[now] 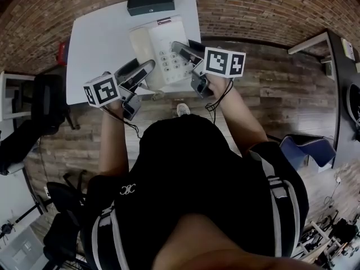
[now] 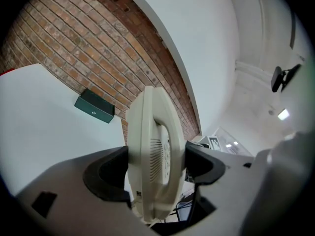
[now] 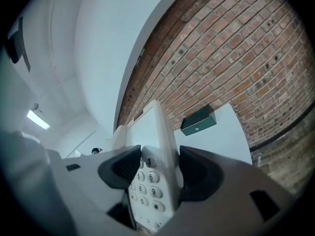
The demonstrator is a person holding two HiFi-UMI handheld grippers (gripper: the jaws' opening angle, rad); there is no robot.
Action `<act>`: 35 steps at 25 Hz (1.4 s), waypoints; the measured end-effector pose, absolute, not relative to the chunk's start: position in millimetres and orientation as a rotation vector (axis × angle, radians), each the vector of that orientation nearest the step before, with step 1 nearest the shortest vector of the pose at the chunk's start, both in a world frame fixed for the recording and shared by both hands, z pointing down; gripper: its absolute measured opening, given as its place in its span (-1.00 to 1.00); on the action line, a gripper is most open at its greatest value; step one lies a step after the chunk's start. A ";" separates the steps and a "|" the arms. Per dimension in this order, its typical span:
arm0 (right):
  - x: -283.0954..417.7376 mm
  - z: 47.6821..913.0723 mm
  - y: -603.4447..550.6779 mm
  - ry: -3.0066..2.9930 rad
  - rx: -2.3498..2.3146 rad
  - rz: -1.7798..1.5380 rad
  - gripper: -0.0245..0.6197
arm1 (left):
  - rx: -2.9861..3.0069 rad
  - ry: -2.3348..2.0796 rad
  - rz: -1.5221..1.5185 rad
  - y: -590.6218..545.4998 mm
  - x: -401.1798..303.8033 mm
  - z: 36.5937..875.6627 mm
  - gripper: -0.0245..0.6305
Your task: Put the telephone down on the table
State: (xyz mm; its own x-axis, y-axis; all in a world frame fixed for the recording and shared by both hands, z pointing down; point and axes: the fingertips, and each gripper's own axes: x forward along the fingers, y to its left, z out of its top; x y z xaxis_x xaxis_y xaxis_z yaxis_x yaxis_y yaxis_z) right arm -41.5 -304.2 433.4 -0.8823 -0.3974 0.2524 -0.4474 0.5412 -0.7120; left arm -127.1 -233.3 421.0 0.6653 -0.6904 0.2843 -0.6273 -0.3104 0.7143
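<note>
A cream telephone (image 1: 160,52) with a keypad hangs tilted above the white table (image 1: 95,44), held from both sides. My left gripper (image 1: 143,83) is shut on its handset side; in the left gripper view the telephone (image 2: 155,156) stands edge-on, pinched between the dark pads of that gripper (image 2: 156,167). My right gripper (image 1: 189,66) is shut on the keypad side. The right gripper view has the number keys of the telephone (image 3: 147,181) squeezed between the jaws of the gripper (image 3: 156,168). The underside of the telephone is hidden.
A dark green box (image 1: 150,0) lies at the table's far edge, by the brick wall, also seen as a box (image 2: 94,106) and box (image 3: 198,120). A black chair (image 1: 48,103) stands left of the table, a blue seat (image 1: 306,148) on the wooden floor at right.
</note>
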 end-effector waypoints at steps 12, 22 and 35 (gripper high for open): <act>-66.5 505.7 -358.5 -2.533 0.910 1.437 -0.23 | 1.938 -0.859 0.010 -301.2 -159.5 486.3 0.18; -84.2 566.7 -388.8 -2.353 1.089 1.546 -0.23 | 1.853 -0.687 0.082 -345.6 -185.5 548.2 0.18; -77.8 641.3 -421.8 -2.170 1.166 1.644 -0.23 | 1.742 -0.585 0.122 -387.5 -181.8 622.8 0.18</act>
